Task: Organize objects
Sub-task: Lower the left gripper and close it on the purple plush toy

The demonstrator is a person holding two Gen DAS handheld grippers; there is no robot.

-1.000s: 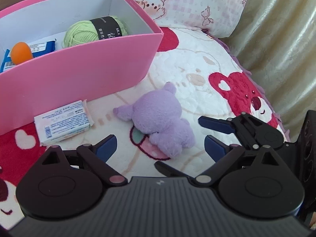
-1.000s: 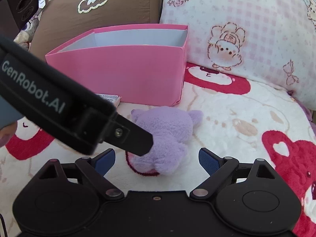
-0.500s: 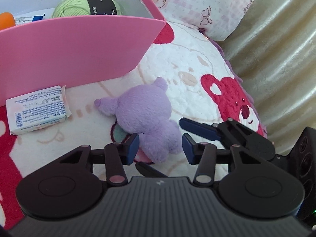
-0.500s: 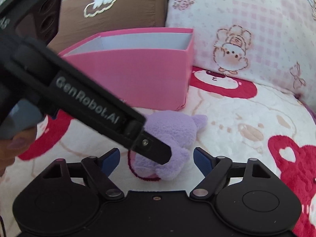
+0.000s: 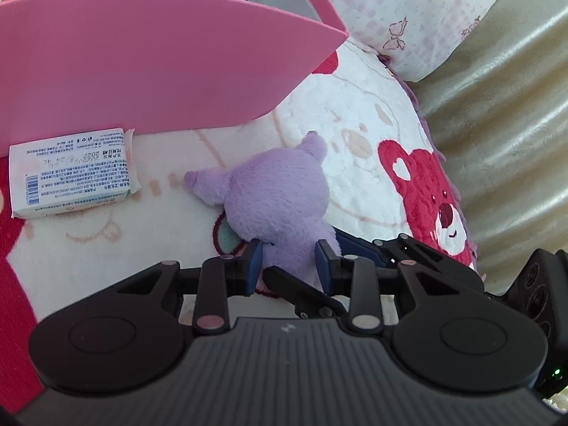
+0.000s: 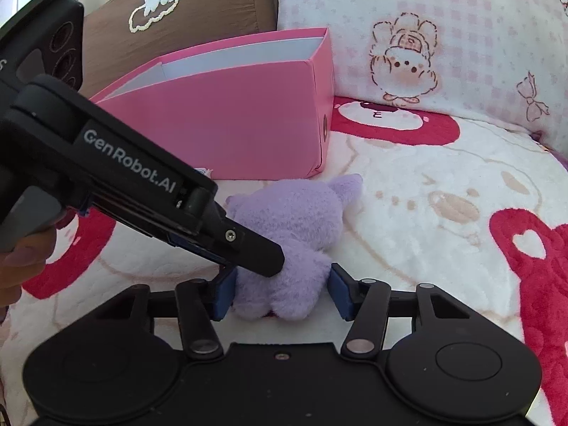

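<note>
The soft purple plush toy [image 5: 280, 195] lies on the printed bear blanket [image 5: 372, 135], just before the open pink cardboard box [image 5: 159, 64], its long axis running from the tools toward the box. The left tool [image 5: 289, 261] is closed on its near end; the right tool [image 6: 280, 293] brackets the same end, narrowed, contact uncertain.
</note>
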